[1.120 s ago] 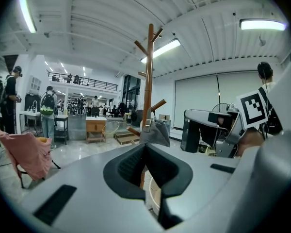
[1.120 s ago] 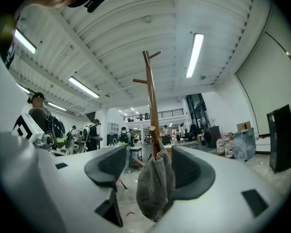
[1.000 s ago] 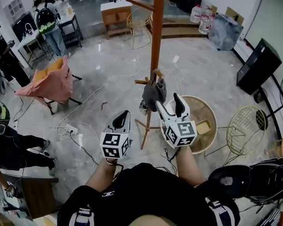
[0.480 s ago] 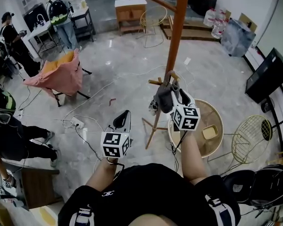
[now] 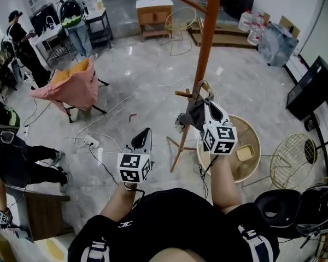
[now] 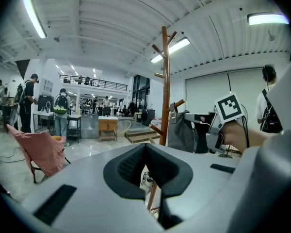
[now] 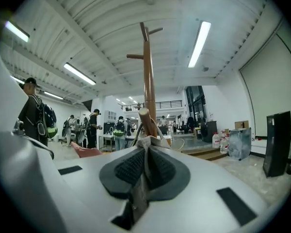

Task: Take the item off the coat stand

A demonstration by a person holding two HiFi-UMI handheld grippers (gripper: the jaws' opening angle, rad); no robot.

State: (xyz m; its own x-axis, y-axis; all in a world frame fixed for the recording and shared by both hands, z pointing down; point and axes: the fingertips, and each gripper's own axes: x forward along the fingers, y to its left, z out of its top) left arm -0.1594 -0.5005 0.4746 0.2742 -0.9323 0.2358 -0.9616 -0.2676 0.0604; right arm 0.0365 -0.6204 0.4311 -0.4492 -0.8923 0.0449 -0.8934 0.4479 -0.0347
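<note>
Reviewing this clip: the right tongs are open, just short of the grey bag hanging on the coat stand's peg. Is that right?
Not quite. The right tongs are shut on the grey bag, its fabric pinched between them, as the right gripper view shows. The bag does hang on the coat stand's peg.

Landmark: coat stand [image 5: 206,42], mid-floor.
- On its low peg: bag [image 5: 191,116]; right gripper [image 5: 207,103] at the bag's near side.
- Right of the stand's foot: round table [image 5: 241,131]; further right, wire chair [image 5: 288,156].
- Well left of the stand: draped chair [image 5: 71,87].
- Behind the stand: cabinet [image 5: 153,14].
- Before the stand, leftward, apart from it: left gripper [image 5: 144,134].
</note>
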